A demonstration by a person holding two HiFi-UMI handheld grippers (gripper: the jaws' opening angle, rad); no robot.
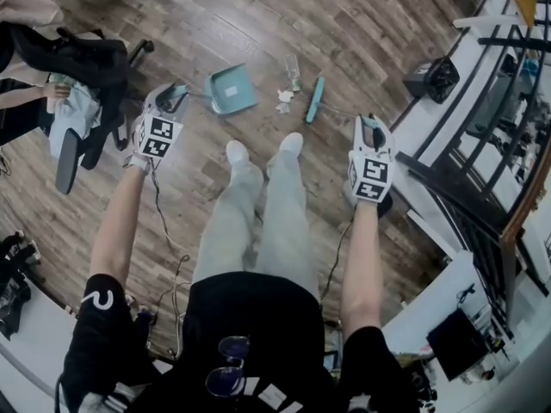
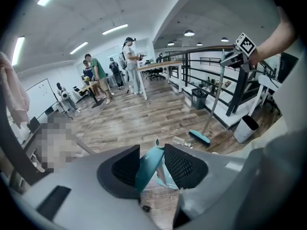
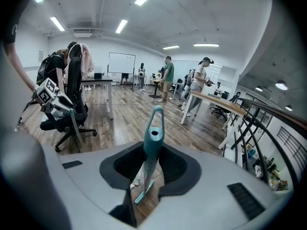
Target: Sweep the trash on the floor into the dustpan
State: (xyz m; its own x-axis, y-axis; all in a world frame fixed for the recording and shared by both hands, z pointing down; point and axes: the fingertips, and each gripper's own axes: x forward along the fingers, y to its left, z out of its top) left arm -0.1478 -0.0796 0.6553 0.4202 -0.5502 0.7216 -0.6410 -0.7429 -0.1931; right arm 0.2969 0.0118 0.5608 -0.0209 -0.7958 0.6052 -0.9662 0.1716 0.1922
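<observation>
The dustpan (image 1: 231, 89) is set flat on the wood floor (image 1: 284, 15). Its open side looks turned toward the trash (image 1: 285, 98), so bits can be pushed straight in. Its long teal handle (image 2: 149, 163) is held in the L gripper (image 1: 172, 95). The jaws are closed on it, w/ the handle slanting across the two dark pads & touching both. It is held high up, prob. so the pan can be steadied w/o bending down.

The broom (image 3: 152, 143) is held by the R gripper (image 1: 371, 124). In the right gripper view the jaws are seen clamped on the top of the handle, just under its hang loop. The brush head (image 1: 315, 100) is put down just beside the trash, on the side away from the pan. So the trash is caught btw. brush & pan.

The trash is a small pile of white scraps. A clear cup or bottle (image 1: 293, 69) is seen near it; which one can't be told. The trash lies on the floor, not yet in the pan. A short push of the brush toward the pan is prob. needed next.
</observation>
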